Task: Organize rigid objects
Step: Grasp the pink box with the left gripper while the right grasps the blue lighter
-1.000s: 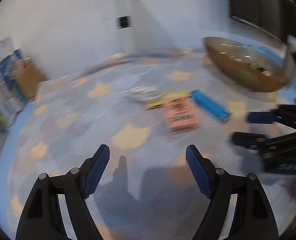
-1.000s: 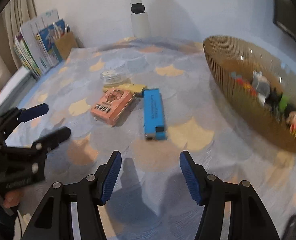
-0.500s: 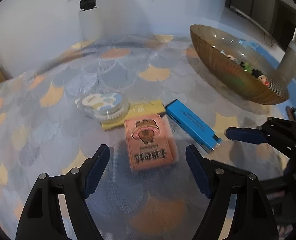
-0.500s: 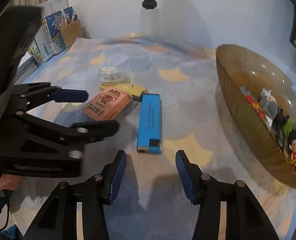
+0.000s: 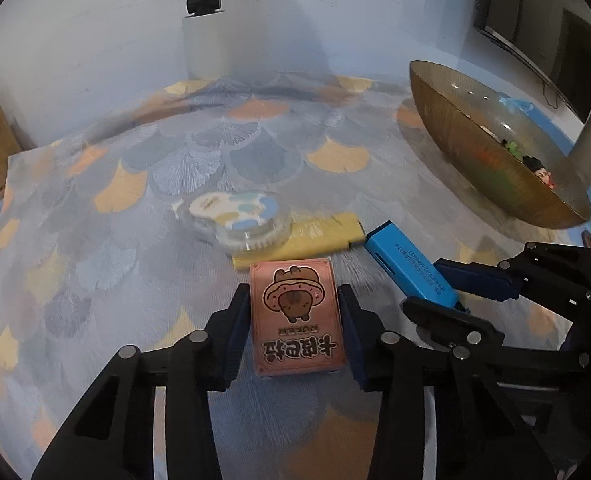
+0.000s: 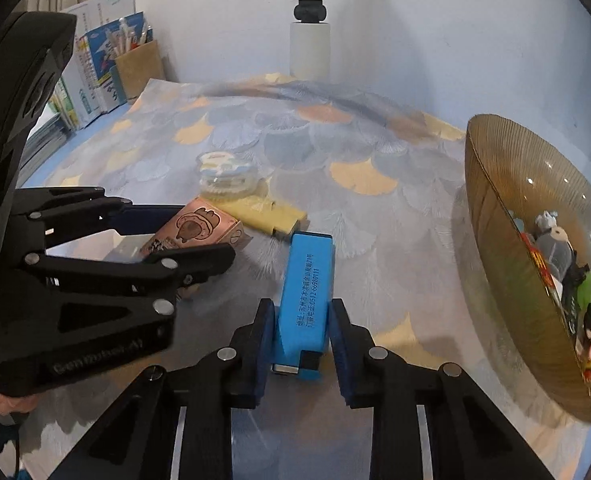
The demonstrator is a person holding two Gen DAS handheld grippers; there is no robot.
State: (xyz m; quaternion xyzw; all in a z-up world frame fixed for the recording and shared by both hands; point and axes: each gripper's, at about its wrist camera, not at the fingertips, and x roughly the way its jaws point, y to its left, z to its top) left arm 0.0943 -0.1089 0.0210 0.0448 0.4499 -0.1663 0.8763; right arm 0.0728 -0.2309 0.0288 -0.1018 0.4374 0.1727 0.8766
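Observation:
A pink card box [image 5: 295, 312] with a cartoon bear lies on the patterned cloth. My left gripper [image 5: 294, 296] is closing on it, both pads against its long sides. A blue oblong box [image 6: 309, 276] lies to its right. On it my right gripper [image 6: 302, 312] is closing, pads pressed on both sides of the near end. Each gripper shows in the other's view: the left gripper [image 6: 199, 236] around the pink box [image 6: 195, 226], the right gripper [image 5: 425, 286] on the blue box [image 5: 399, 256]. Behind them lie a flat yellow box [image 5: 323, 234] and a round clear case [image 5: 239, 216].
A large amber glass bowl [image 6: 491, 208] holding several small toy figures stands at the right. Books [image 6: 95, 64] and a cardboard pen holder [image 6: 139, 68] stand at the far left by the wall. A white post [image 6: 309, 44] rises at the back.
Both grippers came forward and down to the objects and went from wide open to closed, the left onto the pink card box, the right onto the blue box.

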